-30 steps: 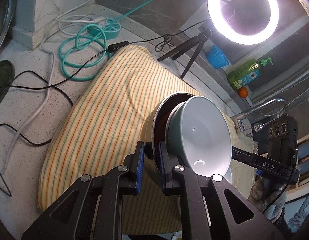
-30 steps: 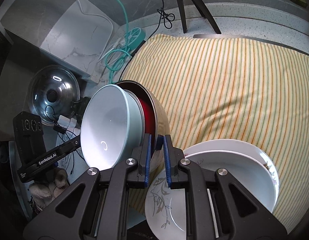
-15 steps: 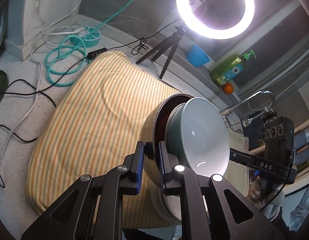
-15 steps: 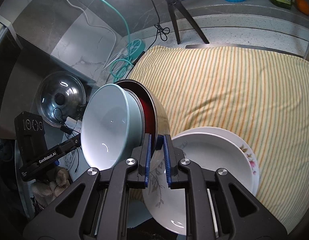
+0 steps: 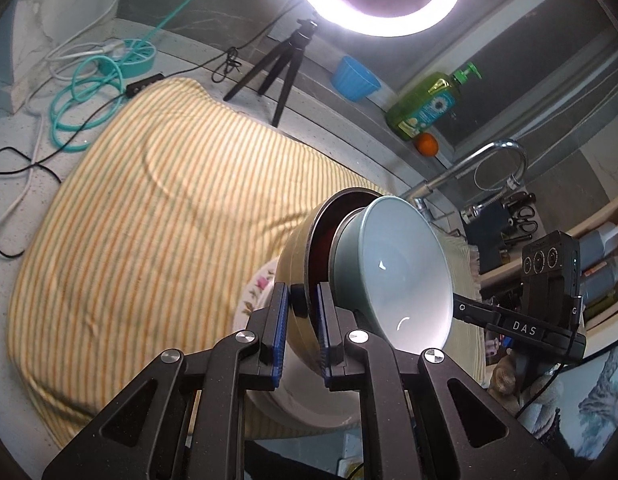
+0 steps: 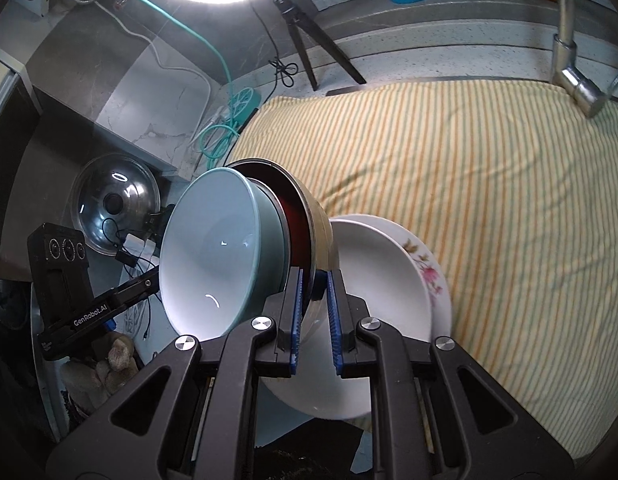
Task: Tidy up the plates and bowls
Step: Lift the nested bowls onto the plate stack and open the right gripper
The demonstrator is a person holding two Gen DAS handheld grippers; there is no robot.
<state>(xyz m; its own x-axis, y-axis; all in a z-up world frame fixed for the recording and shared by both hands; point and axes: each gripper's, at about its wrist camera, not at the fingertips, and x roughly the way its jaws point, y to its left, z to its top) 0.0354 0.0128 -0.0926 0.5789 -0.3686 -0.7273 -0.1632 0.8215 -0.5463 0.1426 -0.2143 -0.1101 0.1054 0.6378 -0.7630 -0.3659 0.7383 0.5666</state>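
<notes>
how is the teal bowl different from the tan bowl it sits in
The teal bowl is pale blue-green inside and out; the tan bowl is beige outside with a dark red inside. The teal bowl is nested inside and sticks out past the rim; the tan bowl is the outer one. Both grippers, left and right, clamp the tan bowl's rim, not the teal bowl. Both bowls are round and tipped on edge together.

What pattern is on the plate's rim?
Pink flowers with green leaves on the white plate, clearest in the right wrist view.
</notes>
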